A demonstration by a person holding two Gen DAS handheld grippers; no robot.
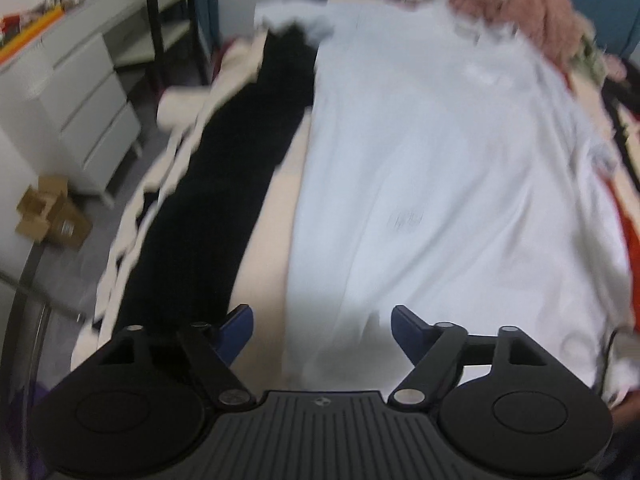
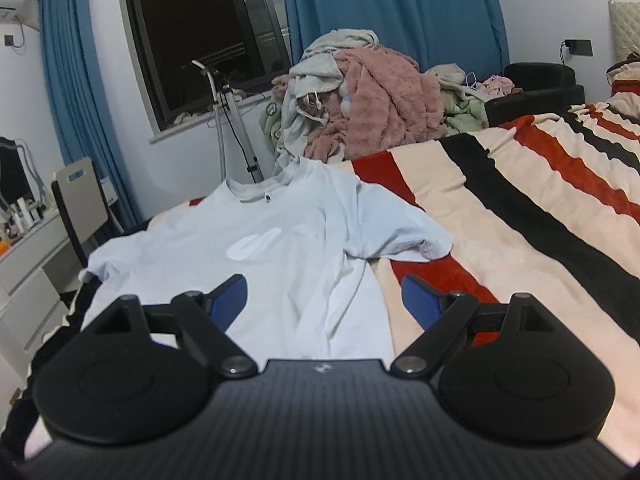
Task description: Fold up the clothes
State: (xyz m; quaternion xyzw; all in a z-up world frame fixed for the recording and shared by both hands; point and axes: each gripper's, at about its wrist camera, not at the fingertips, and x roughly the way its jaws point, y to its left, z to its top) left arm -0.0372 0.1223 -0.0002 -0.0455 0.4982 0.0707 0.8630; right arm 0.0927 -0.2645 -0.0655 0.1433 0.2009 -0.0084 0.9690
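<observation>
From the left wrist view, we look steeply down on the bed (image 1: 276, 240). Our left gripper (image 1: 322, 328) is released, its blue pads spread wide with nothing between them. The white T-shirt (image 1: 432, 168) lies spread flat on the striped blanket (image 1: 216, 184), filling the frame from 12 o'clock down to 5 o'clock; the picture is blurred, so finer creases are hard to read. A black stripe of the blanket runs along the shirt's edge at 9 to 10 o'clock. At 1 o'clock a pile of clothes (image 1: 540, 12) sits past the shirt. Off the bed, at 9 o'clock, we see a grey drawer unit (image 1: 88, 112) and a cardboard box (image 1: 48, 212) on the floor.

From the right wrist view, our right gripper (image 2: 324, 296) is also released, pads apart and empty, hanging over the shirt's lower part. The white T-shirt (image 2: 280, 240) lies face up with its collar at 12 o'clock and one sleeve reaching toward 2 o'clock. The striped blanket (image 2: 520, 208) stretches to 3 o'clock. The pile of clothes (image 2: 368, 96) rises at 12 o'clock, before blue curtains (image 2: 392, 8) and a dark window (image 2: 200, 32).
</observation>
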